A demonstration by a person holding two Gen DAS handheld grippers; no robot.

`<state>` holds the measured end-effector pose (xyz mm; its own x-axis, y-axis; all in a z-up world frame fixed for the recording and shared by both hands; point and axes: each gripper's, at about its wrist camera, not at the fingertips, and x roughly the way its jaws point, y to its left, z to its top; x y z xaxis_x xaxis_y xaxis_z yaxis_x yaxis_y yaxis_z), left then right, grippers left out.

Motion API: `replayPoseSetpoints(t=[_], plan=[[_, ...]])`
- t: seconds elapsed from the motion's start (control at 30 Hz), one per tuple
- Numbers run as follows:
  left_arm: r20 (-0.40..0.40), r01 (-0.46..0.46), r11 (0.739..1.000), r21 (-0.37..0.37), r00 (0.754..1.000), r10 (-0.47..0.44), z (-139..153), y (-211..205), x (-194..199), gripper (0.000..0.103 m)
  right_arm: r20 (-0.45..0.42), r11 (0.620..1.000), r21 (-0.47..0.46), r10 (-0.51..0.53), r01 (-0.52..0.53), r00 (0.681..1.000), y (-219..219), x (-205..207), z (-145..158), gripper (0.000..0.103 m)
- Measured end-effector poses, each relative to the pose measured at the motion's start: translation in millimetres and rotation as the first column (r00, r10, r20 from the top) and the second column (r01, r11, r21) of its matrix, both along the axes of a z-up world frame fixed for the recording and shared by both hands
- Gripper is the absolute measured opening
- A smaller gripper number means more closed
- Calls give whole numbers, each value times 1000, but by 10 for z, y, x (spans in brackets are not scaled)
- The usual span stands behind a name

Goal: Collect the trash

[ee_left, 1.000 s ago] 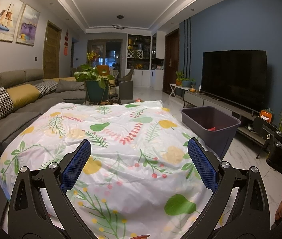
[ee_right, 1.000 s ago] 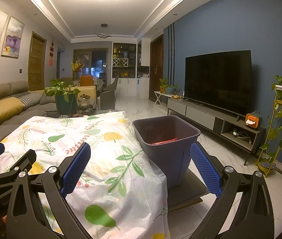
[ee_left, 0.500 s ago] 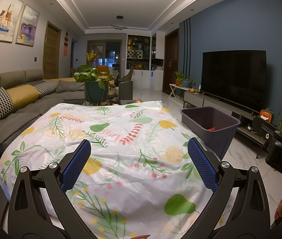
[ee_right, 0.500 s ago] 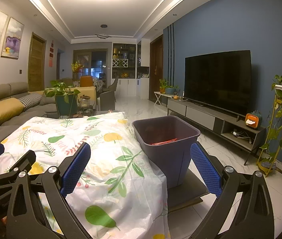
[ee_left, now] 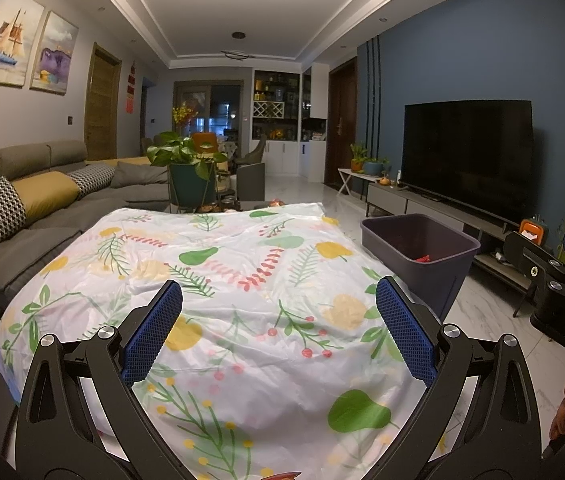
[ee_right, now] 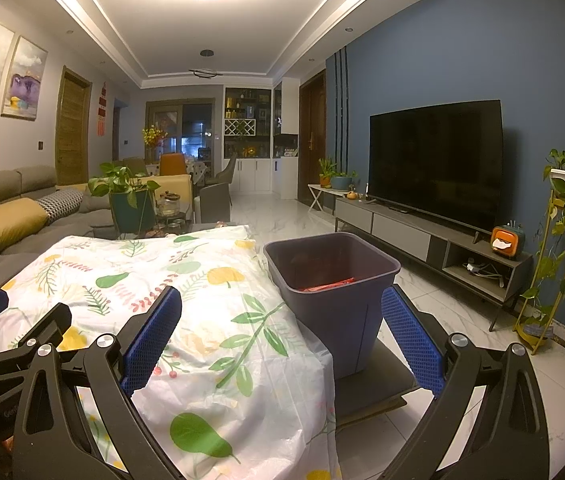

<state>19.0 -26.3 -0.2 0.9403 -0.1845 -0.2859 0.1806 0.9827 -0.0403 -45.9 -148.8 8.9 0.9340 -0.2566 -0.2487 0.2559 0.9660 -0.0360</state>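
**Both grippers held empty above a cleared tablecloth; the bin already holds red trash**

The left gripper (ee_left: 278,332) is seen spread wide with nothing between its blue pads, held over the floral tablecloth (ee_left: 218,280) that is draped across the table. The right gripper (ee_right: 282,340) is likewise released and empty, pointed towards the table's right edge and the purple-grey trash bin (ee_right: 334,280).

The bin is placed just beside the table's right side, upright on a low dark platform (ee_right: 374,380). Inside it, a piece of red trash (ee_right: 328,285) is seen lying low against the near wall; in the left wrist view only a small red scrap (ee_left: 424,258) is shown. What else lies deeper in the bin cannot be told.

No loose trash is seen on the visible part of the cloth. A sliver of something red (ee_left: 282,476) is caught at the very bottom edge of the left wrist view, too cropped to be named. The step in hand is judged to be a search between pickups, or the close of collection. For the next move, a remaining item must first be located; if the red sliver is trash, the left gripper would need to be lowered and drawn back towards it.
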Motion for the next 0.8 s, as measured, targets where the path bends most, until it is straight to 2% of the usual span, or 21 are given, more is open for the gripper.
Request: replayPoseSetpoints(t=[0.57, 0.73, 0.8], plan=[[1, 1, 1000, 2, 1000, -1, -6, -3, 2, 96, 1, 1000, 2, 1, -1, 1000, -16, -10, -15, 96], [-6, 18, 999, 41, 1000, -18, 13, -94, -15, 72, 1, 1000, 4, 0, 0, 1000, -11, -5, -10, 96], [-10, 33, 999, 42, 999, -33, 23, -117, -20, 67, 4, 1000, 0, -1, 1, 1000, -11, -3, -12, 96]])
